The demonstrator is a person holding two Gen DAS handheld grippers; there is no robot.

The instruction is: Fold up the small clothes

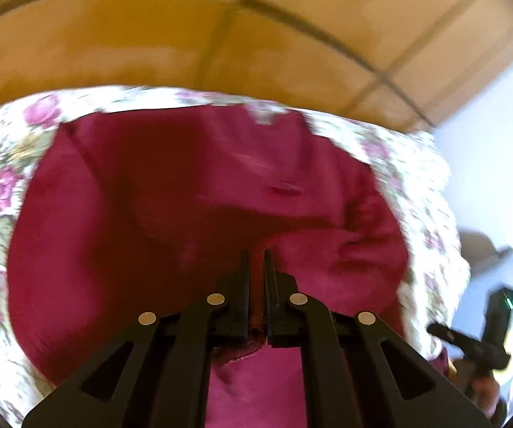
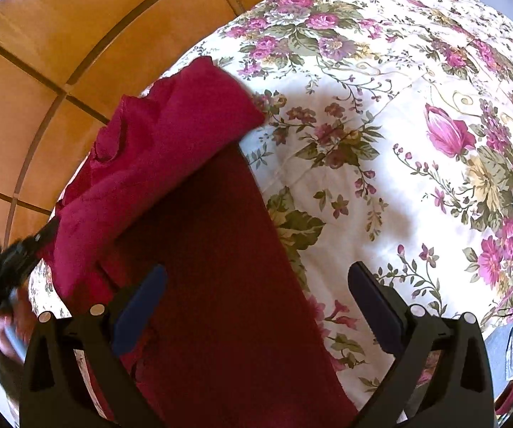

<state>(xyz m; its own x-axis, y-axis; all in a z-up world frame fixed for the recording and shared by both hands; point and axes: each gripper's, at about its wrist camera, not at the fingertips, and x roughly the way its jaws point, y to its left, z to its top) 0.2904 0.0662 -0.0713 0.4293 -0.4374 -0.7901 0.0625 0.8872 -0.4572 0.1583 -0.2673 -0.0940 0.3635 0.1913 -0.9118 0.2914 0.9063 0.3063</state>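
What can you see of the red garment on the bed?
The red garment is crimson, of soft, slightly fuzzy fabric. It lies on the floral bedspread near the bed's edge. One part is flat; another is lifted and draped over it. The left claw pinches its hemmed edge. The open right claw hovers above.

Bright warm daylight, left view motion-blurred, fisheye edges dark
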